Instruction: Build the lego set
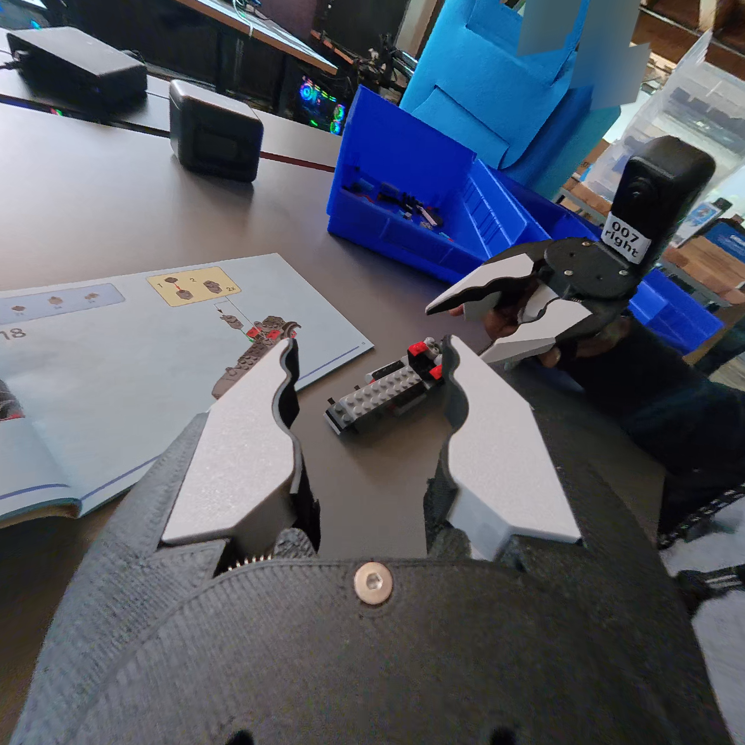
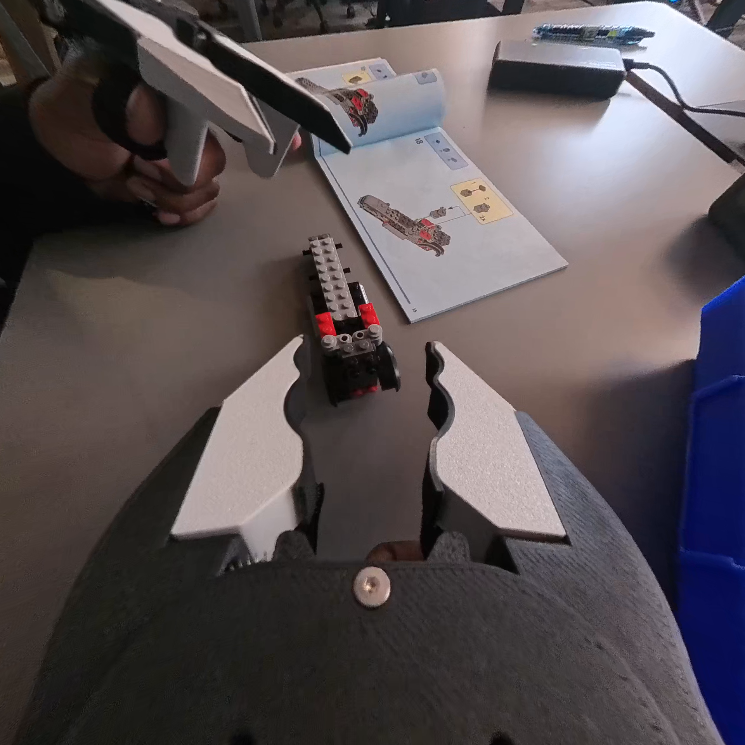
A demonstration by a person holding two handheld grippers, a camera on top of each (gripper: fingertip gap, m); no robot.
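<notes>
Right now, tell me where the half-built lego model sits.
The lego model lies on the grey table just beyond the open right gripper, beside the open instruction booklet.

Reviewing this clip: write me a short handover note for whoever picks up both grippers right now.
Left gripper: open, empty, above the table.
Right gripper: open, empty, just short of the model's black end.
Partly built lego model lies on the table, untouched, beside the open instruction booklet.
Loose pieces sit in the blue bin.
Done: grey studded body with red and black bricks.
Left: fetch the next pieces, attach them.
</notes>
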